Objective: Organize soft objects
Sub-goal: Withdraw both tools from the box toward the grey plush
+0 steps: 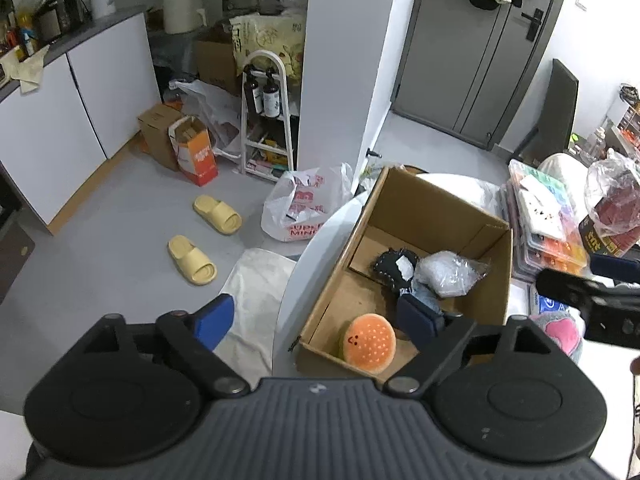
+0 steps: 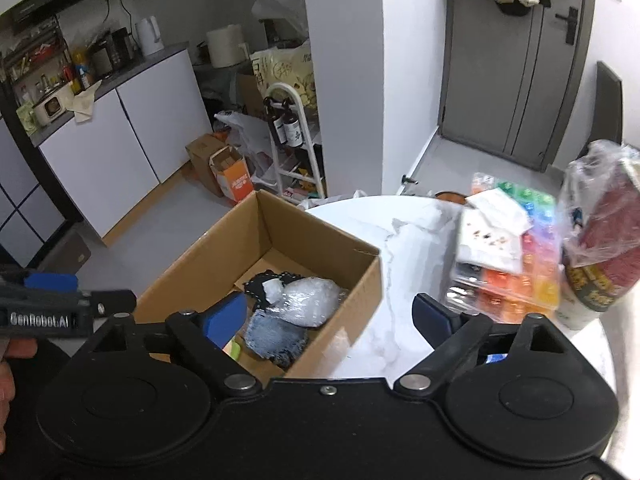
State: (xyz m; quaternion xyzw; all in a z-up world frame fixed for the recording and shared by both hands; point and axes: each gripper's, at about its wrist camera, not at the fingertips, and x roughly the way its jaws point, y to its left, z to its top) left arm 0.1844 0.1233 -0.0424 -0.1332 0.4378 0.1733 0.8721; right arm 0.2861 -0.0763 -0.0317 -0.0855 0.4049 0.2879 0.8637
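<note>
Both grippers released, nothing held; left gripper point(image 1: 320, 322) has jaws spread wide over the cardboard box point(image 1: 452, 208), empty gap between them, right pad low inside the box just beside the denim piece point(image 1: 424, 292); right gripper point(image 2: 330, 314) likewise spread, left pad over the box interior, right pad over the white table point(image 2: 400, 248), nothing between.

Soft things sit in the box, which rests at the table edge: burger plush point(image 1: 368, 340) at 6 o'clock of the box floor, leaning on the near wall; black knit item point(image 1: 390, 266) and clear plastic-wrapped bundle point(image 1: 452, 276) touching each other near centre, denim piece just below them at 5 o'clock; looks like the box serves as the collecting bin, so items are piled loosely, not arranged.

Pink plush point(image 1: 562, 332) outside the box at 3 o'clock, on the table, partly hidden behind the other gripper; probably next to collect; wide jaws suit a bulky soft toy.

Colourful organiser stack point(image 2: 516, 276) and bagged red package point(image 2: 604, 240) crowd the table at 2 o'clock; risk of snagging the plastic bag when reaching.
</note>
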